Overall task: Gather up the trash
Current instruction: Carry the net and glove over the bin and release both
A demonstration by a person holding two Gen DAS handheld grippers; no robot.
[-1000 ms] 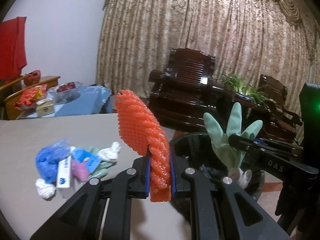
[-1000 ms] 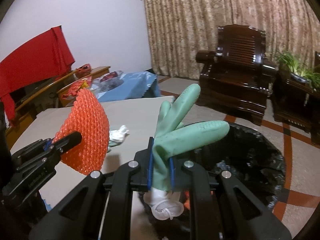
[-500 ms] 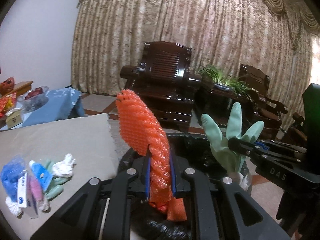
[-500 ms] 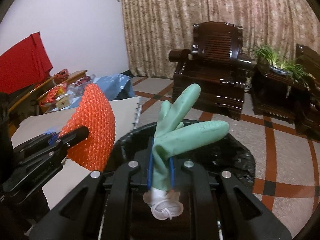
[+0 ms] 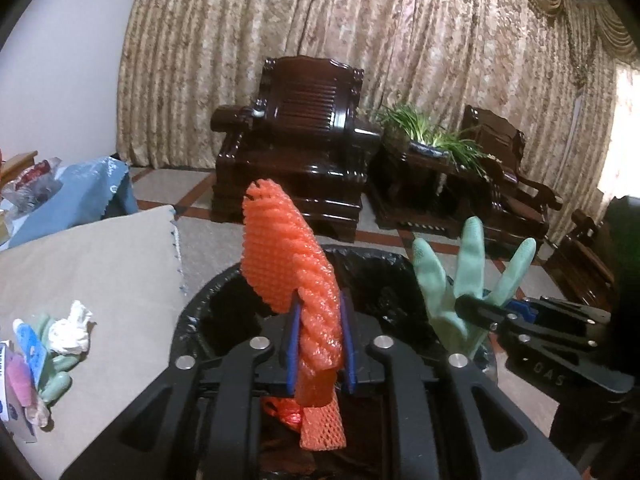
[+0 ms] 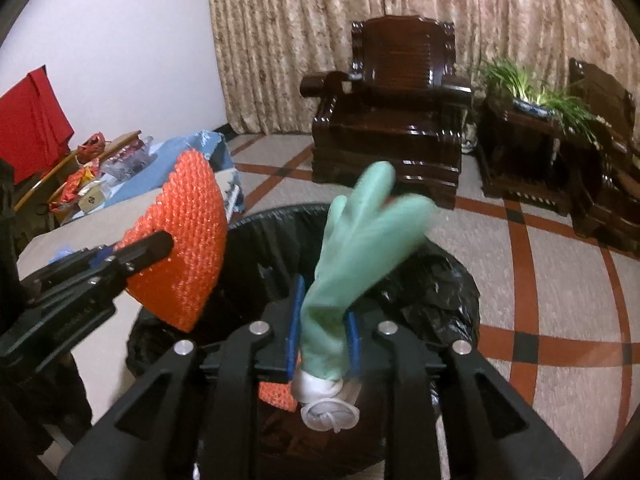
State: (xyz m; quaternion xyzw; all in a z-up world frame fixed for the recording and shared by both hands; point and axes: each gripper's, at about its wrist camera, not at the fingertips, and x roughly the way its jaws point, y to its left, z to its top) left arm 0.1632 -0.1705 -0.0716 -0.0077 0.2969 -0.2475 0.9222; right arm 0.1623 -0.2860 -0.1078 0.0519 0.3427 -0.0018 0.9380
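My left gripper [image 5: 319,312] hangs over the black-lined trash bin [image 5: 384,264], and its jaws are opening. An orange foam net [image 5: 288,264] still stands between the blue pads, its lower end hanging into the bin. My right gripper [image 6: 323,304] is over the same bin [image 6: 452,276], jaws also opening around a pale green rubber glove [image 6: 360,240], which is blurred; a knotted white wad [image 6: 328,408] hangs under it. Each gripper shows in the other's view: right gripper [image 5: 470,307] with the glove [image 5: 460,280], left gripper [image 6: 160,246] with the net [image 6: 188,236].
A beige-covered table [image 5: 100,264] lies left of the bin, with a pile of trash [image 5: 44,344]: white tissue, blue and pink wrappers, green bits. Dark wooden armchairs [image 5: 296,144] and a potted plant [image 5: 432,132] stand beyond on the tiled floor. A blue-covered table [image 6: 168,164] is behind.
Both grippers swung right from above the table to over the bin and dipped. Their pads have spread a little, the net sits lower, and the glove is now blurred.
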